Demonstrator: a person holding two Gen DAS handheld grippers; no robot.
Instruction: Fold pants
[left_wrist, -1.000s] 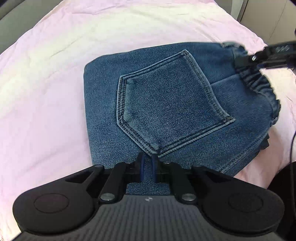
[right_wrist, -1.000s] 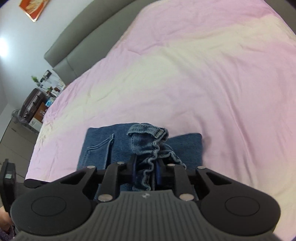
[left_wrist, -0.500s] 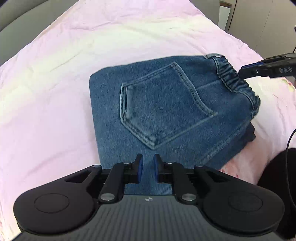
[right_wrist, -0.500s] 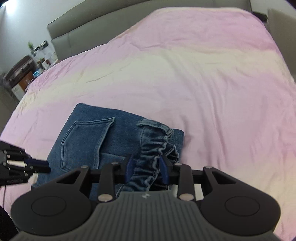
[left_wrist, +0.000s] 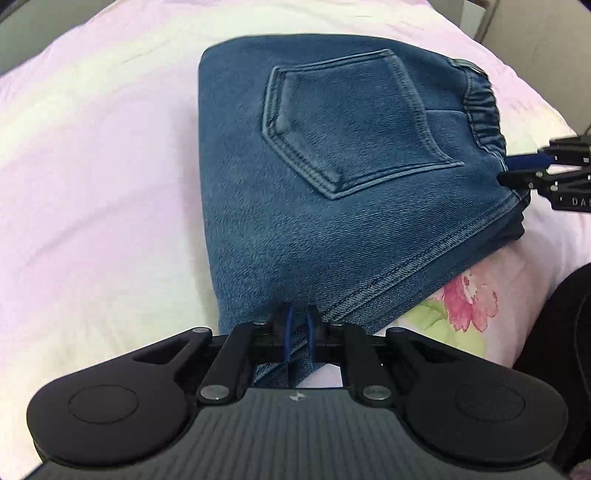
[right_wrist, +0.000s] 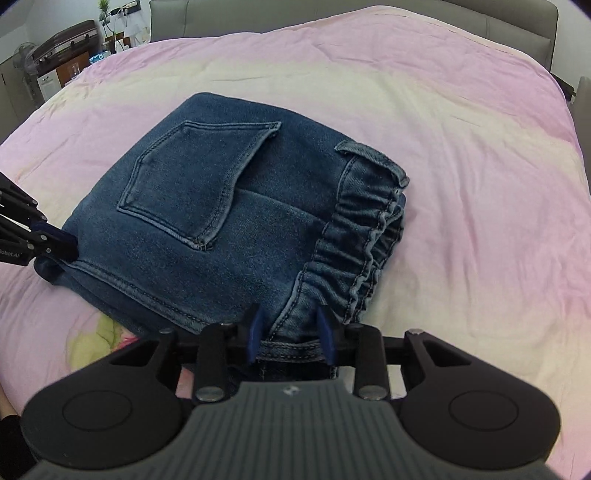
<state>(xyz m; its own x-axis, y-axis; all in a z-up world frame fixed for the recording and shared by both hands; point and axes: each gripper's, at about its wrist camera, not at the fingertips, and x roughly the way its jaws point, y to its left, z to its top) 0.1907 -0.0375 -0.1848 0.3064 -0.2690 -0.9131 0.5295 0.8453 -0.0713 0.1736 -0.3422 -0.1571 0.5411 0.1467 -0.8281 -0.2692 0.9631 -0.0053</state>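
We record a bed covered by a pink and cream sheet (right_wrist: 424, 110), lightly creased, with a pink flower print (left_wrist: 467, 299) near its edge. A grey headboard (right_wrist: 332, 11) runs behind. Beyond it we note a dark cabinet (right_wrist: 64, 44), a fan (right_wrist: 20, 55) and a small plant (right_wrist: 103, 7).

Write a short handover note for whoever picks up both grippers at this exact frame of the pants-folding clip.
Left gripper: jaws nearly closed on the near corner of the folded blue denim pants.
Right gripper: jaws apart, straddling the elastic waistband end, not clamped.
Pants lie as a compact stack, back pocket up, on the pink bedsheet.
Done: the folds appear to be made.
Left: probably open the left gripper, draw both back, tidy the edges if needed.
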